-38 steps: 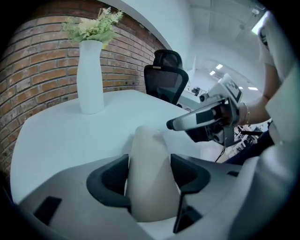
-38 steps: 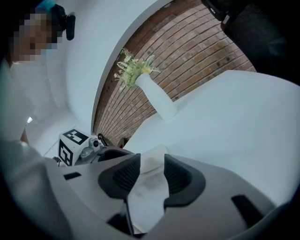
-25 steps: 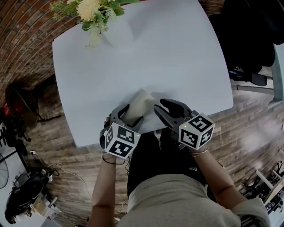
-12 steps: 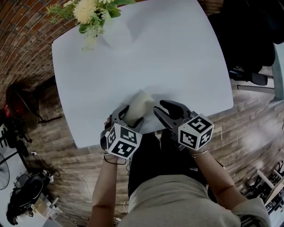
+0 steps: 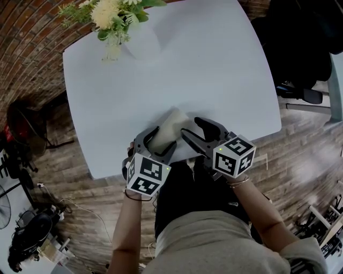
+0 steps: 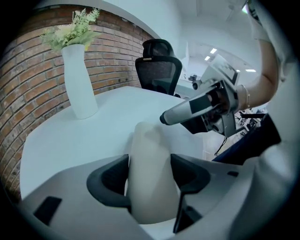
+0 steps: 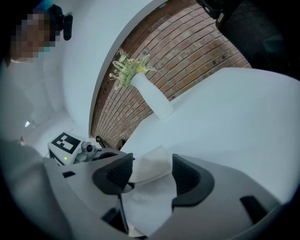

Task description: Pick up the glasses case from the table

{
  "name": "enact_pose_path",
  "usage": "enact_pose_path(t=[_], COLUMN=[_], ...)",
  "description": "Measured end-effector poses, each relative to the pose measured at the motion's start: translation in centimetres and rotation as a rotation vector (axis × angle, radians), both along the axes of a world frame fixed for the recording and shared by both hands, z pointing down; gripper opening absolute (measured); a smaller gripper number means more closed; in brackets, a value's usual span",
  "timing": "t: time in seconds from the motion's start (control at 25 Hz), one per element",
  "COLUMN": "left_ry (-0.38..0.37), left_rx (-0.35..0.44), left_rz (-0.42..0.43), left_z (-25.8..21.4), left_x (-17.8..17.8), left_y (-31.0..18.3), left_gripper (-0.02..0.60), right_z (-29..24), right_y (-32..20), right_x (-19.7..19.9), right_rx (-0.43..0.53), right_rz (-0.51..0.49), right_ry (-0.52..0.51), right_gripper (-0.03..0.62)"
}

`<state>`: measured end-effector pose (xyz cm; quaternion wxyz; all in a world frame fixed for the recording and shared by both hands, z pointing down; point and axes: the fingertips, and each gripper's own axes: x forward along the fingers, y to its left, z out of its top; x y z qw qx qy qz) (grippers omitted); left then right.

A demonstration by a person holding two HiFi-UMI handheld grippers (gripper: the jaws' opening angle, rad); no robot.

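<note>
Head view: right gripper (image 5: 191, 128) fingers (image 5: 210, 127) just wider round glasses case (image 5: 170, 124); left gripper (image 5: 164, 138) tight on it.

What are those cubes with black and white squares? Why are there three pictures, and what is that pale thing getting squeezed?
There is no robot here. A person holds a grabbing tool in each hand, and the patterned cubes are part of those tools. One picture comes from a camera on the person's head, looking down. The other two come from small cameras riding on each tool, looking along its fingers. On the white table stands a white vase with flowers. The left gripper has its fingers squeezing a cream glasses case. The right gripper has just been opening its fingers. One end of the case sits between them, but they aren't pinching it.
</note>
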<state>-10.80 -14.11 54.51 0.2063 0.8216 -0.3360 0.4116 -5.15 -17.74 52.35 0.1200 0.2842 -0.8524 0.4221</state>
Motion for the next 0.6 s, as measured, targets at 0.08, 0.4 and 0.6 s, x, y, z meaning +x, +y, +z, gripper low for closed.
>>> enact_pose_path(t=[0.08,0.4,0.6], left_ry=[0.023,0.117,0.191], left_rx=[0.012,0.038,0.076], left_rz=[-0.011,-0.064,-0.097], left_z=[-0.5,-2.4,-4.4], left_x=[0.1,0.5,0.7], left_y=[-0.2,-0.7,-1.5], left_gripper=[0.279,0.278,0.278], right_z=[0.0,0.3,-0.1], right_y=[-0.3,-0.4,-0.5], right_x=[-0.1,0.0,-0.7], right_rx=[-0.009,-0.066,-0.131], right_rz=[0.015,0.042,0.075], right_ry=[-0.015,-0.058,-0.168], right_gripper=[0.266,0.273,0.288])
